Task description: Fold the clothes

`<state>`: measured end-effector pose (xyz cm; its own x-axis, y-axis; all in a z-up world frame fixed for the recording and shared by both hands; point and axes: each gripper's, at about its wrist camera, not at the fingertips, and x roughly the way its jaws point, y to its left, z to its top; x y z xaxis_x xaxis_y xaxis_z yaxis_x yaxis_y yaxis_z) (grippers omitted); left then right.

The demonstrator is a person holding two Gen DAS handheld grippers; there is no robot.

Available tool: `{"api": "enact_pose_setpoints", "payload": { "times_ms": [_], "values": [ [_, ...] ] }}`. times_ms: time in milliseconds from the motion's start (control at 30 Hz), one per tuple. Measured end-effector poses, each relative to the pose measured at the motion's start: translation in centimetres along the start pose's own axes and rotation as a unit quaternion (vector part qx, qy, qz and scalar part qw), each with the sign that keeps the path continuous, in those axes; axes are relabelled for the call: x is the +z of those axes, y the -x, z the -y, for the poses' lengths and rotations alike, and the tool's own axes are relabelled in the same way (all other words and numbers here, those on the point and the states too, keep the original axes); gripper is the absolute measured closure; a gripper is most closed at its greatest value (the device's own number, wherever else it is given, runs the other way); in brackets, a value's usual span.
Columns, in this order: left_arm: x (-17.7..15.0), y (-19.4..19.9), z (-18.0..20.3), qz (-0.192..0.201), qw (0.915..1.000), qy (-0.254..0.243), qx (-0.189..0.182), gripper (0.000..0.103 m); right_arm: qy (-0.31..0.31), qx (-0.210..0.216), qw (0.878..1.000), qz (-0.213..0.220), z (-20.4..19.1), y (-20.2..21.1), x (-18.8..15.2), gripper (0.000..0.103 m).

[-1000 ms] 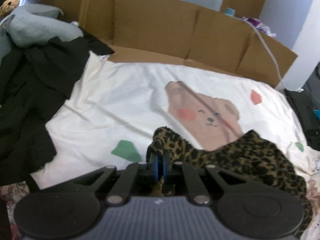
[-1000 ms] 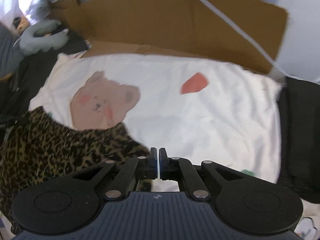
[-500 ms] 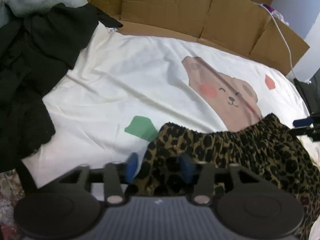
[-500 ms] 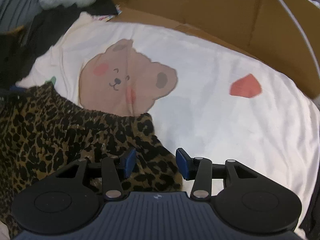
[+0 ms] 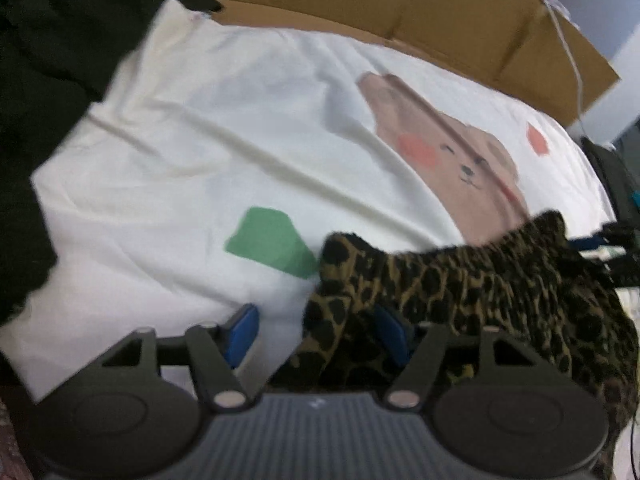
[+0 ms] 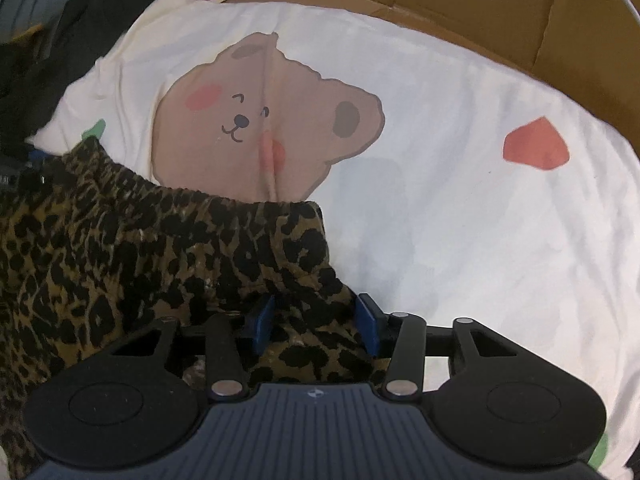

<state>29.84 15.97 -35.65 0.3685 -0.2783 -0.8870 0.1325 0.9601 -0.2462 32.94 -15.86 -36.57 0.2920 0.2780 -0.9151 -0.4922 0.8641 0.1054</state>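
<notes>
Both grippers are wide open right now. The left gripper [image 5: 316, 334] has its blue pads spread well apart, the left pad [image 5: 240, 334] in plain sight and the other one half hidden, and the whole thing sits low and angled forward. The right gripper [image 6: 316, 324] is the same deal, jaws parted with both blue fingertips [image 6: 262, 324] showing, also held low and pointing ahead. In the left wrist view you can just make out the right one's dark tip way off at the right edge.
</notes>
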Motion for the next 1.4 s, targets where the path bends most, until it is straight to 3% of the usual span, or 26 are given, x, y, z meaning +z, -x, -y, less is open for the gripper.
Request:
{"api": "enact_pose_setpoints", "payload": {
  "times_ms": [33, 67, 100, 133, 367, 600, 900, 1100, 1400],
  "values": [
    [0.0, 0.1, -0.1, -0.005, 0.9999, 0.004, -0.011, 0.056, -0.002, 0.003, 1.000, 0.001, 0.0, 0.0, -0.1, 0.066],
    [0.0, 0.1, -0.2, -0.013, 0.9995, 0.012, -0.025, 0.078, 0.006, -0.001, 1.000, 0.002, -0.3, 0.1, -0.1, 0.068],
    [0.0, 0.2, -0.3, -0.024, 0.9986, 0.025, -0.040, 0.090, 0.015, -0.005, 1.000, 0.002, -0.5, 0.1, -0.2, 0.080],
    [0.0, 0.3, -0.2, -0.028, 0.9981, 0.033, -0.044, 0.095, 0.012, -0.009, 1.000, 0.006, -0.4, 0.4, -0.2, 0.092],
    [0.9, 3.9, 1.9, 0.026, 0.9990, 0.004, -0.037, 0.097, -0.010, -0.036, 0.998, 0.047, 0.1, 3.8, -1.0, 0.099],
    [3.1, 5.9, 5.1, 0.077, 0.9946, -0.029, -0.064, 0.097, -0.016, -0.072, 0.995, 0.073, 1.0, 8.2, -2.7, 0.100],
    [7.5, 6.0, 9.3, 0.111, 0.9871, -0.045, -0.107, 0.098, -0.063, -0.129, 0.983, 0.112, 4.3, 12.9, -2.9, 0.101],
    [10.6, 4.1, 10.5, 0.110, 0.9860, -0.058, -0.111, 0.098, -0.083, -0.153, 0.977, 0.125, 7.4, 13.2, -0.2, 0.101],
    [14.0, 1.6, 9.0, 0.120, 0.9893, -0.037, -0.074, 0.098, -0.057, -0.182, 0.973, 0.129, 8.7, 10.6, 5.1, 0.102]
  ]
}}
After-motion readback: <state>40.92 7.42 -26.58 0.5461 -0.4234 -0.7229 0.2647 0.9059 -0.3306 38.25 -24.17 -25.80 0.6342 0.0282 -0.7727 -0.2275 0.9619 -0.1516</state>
